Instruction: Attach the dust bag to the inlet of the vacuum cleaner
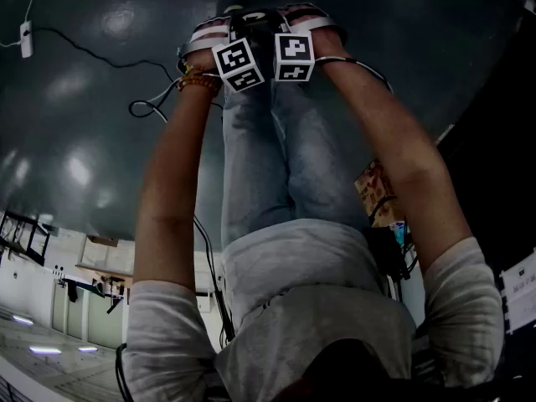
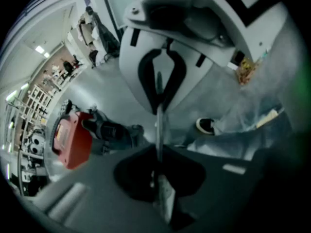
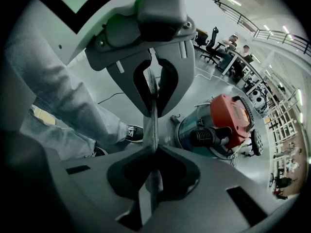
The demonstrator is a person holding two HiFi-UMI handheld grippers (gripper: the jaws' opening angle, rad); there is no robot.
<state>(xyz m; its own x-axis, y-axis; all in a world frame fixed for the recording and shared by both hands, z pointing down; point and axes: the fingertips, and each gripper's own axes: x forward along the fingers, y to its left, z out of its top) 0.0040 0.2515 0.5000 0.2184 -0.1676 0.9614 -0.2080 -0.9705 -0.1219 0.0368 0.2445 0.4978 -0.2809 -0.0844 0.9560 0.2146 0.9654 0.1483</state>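
So, my left gripper [image 2: 158,147] was clamped shut on the dust bag [image 2: 158,113], a thin flat sheet seen edge-on, and my right gripper [image 3: 154,149] pinched it from the opposite side. The vacuum cleaner [image 3: 224,125] sat further right, its inlet [image 3: 210,137] facing me. I'd guess it was nearer my right hand.

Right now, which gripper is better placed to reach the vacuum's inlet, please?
Likely the right gripper: the inlet faces its view, while the left gripper sees the vacuum cleaner off sideways. Both clamp a thin sheet.
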